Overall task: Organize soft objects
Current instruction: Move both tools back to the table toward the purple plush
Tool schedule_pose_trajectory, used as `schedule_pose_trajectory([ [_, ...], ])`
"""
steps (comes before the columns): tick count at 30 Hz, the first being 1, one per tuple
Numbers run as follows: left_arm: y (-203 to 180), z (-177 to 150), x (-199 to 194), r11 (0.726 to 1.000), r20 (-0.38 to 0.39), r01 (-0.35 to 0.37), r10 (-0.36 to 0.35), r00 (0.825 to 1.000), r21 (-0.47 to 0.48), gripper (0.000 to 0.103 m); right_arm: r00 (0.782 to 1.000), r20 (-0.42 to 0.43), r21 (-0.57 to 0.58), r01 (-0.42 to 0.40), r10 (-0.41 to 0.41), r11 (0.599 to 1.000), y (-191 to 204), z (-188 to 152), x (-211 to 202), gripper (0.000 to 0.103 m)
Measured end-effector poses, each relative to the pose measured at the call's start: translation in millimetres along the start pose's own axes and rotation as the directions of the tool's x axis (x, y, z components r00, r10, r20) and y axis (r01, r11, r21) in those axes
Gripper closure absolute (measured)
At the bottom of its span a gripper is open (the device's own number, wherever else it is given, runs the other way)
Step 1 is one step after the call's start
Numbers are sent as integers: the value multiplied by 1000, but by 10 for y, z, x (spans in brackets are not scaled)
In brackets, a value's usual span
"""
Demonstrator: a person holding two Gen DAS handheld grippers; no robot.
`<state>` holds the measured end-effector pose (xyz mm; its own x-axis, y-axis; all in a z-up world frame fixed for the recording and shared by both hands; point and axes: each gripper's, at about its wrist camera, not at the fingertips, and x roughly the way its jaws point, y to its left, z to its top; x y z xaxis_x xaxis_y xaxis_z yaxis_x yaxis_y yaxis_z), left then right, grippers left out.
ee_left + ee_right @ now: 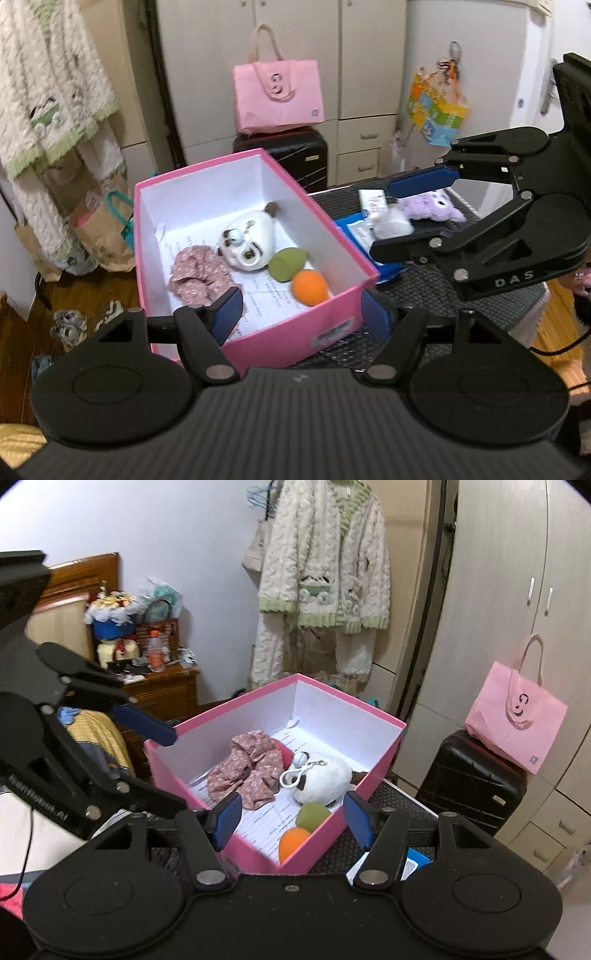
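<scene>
Lilac fuzz up next, guessing. Eyeing the purple plush (432, 210) and the white fluffy pom (391, 223), both lying outside the pink box (280, 332), ahead and to the right of the left gripper (303, 314), on or beside a blue lid (388, 269). Showing up between the spread fingers of the right gripper (293, 819) in the left view, yet not appearing in the right wrist view at all, so probably hovering above them. Can't tell how high. Holding nothing in either gripper, both gaping wide.

Expecting both to be featherlight, squashy, unbreakable and not slippery at all. Pinching the plush across its fat middle rather than an ear, and squeezing well in to stop it flopping out. Same for the pom: going for the centre.

Sitting in the box, right ahead of both grippers: floral scrunchie (199, 273), white plush keychain (247, 240), green sponge (286, 264), orange sponge (310, 286).

Working over a black mesh tabletop (424, 291), grippy-looking, maybe snagging fur. Crowding in beyond the box: black suitcase (299, 158) carrying a pink bag (277, 96), pale wardrobe (258, 37), fleece robe (325, 572) hanging up.
</scene>
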<state>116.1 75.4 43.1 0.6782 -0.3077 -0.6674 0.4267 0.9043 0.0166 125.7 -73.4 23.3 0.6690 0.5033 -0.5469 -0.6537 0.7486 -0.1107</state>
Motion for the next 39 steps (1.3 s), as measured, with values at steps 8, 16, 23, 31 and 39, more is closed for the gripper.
schedule_pose_trajectory([
  [8, -436, 84, -96, 992, 44, 9, -14, 999, 124, 26, 1000, 26, 68, -14, 13, 998, -270, -327, -413, 37],
  [16, -772, 127, -18, 981, 66, 51, -64, 996, 187, 17, 999, 33, 117, 38, -42, 992, -528, -606, -677, 37],
  [23, -1087, 412, 303, 970, 58, 155, -168, 984, 189, 15, 993, 49, 169, 97, -107, 981, -810, -981, -805, 36],
  [31, -1340, 604, 893, 963, 61, 233, -243, 968, 132, 14, 988, 15, 192, 148, -153, 970, -1191, -1291, -669, 34],
  [39, -1473, 685, 1520, 972, 75, 233, -234, 969, 20, 14, 982, -24, 191, 187, -186, 963, -1568, -1593, -369, 34],
])
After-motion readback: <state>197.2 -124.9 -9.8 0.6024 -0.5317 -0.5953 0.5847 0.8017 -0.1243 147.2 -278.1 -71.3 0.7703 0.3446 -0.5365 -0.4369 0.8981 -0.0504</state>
